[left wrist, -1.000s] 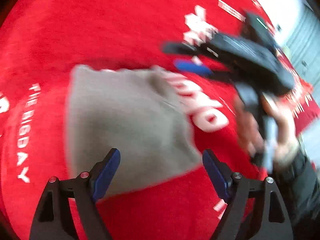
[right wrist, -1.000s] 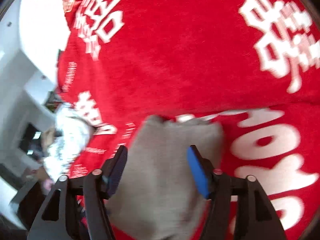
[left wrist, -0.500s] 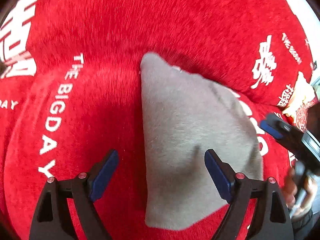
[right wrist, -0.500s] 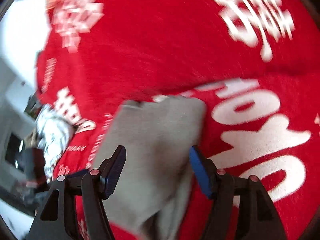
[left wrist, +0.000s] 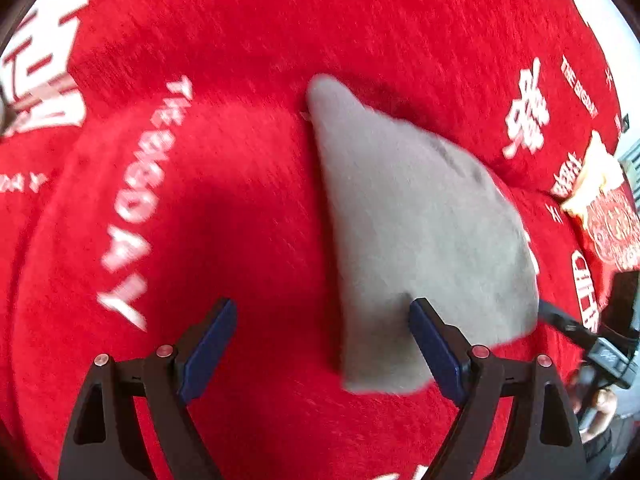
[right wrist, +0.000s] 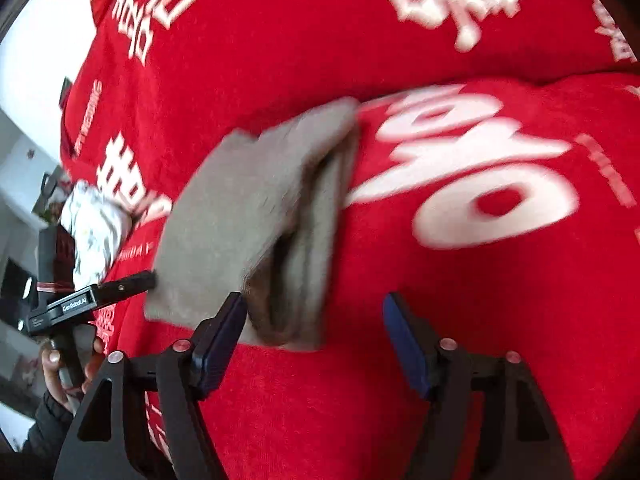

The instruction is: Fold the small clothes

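Step in hand: the grey folded garment (left wrist: 420, 216) lies on the red printed blanket (left wrist: 240, 220); judging by its stacked layers, you are near the end of this fold. Press the layers square before leaving it.
Left tool (left wrist: 322, 342): wide open, gripping nothing; bare blanket between its pads, the cloth's near edge at its right pad (left wrist: 434, 344), toward 3 o'clock.
Garment: in the right wrist view (right wrist: 256, 216) its open layered edge faces you, toward 6 o'clock.
Right tool (right wrist: 314, 342): its jaws are opening, clamped on nothing; the left pad (right wrist: 218, 342) sits at the layered edge, contact unclear.
Care: lift clear without snagging the top layer.
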A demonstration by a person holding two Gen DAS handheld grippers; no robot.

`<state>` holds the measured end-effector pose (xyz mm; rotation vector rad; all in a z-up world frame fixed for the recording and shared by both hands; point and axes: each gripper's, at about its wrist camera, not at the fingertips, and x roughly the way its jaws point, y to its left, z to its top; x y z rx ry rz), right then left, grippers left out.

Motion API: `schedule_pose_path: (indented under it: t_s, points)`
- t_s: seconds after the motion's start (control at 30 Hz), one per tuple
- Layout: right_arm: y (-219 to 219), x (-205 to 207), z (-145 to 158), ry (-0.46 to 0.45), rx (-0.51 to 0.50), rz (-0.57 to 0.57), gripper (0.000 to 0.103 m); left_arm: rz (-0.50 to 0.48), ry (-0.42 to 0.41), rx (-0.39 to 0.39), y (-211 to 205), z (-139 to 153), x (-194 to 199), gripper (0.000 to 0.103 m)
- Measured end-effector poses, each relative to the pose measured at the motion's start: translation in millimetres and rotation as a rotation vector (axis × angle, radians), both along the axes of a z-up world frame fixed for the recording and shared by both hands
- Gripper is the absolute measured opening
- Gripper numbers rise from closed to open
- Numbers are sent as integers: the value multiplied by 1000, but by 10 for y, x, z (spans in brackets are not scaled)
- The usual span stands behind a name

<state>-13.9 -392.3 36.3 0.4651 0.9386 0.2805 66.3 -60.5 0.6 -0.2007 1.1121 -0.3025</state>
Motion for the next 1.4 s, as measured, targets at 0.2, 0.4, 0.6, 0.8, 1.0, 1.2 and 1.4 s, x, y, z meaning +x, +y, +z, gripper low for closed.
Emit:
schedule_pose_path:
  t_s: [0.2,0.4,0.6,0.8,1.0,1.2,1.4]
  points:
    - [-456,239,364,-55,82,-143,85,26,59,-99,23,84,478,89]
    - [-21,867,-44,76,173,-61,85,-68,164,-120,-514,-218,825,89]
    - [348,1248,-457,131,188,-4,63,-52,241,-268,-628,-534,1073,89]
    - [506,1315,-440,121,160,8,44,-89,132,-135,-859,-369,990,75]
    - [718,1204,-186,60,8,22,41,-118,26,-27,-970,-172,796,64]
    - [891,1105,23,40,-65,36,40,-135,-15,39,-982,-12,607,62]
    - [1018,935,110,38,-97,41,40,-128,-7,36,-871,57,370,62]
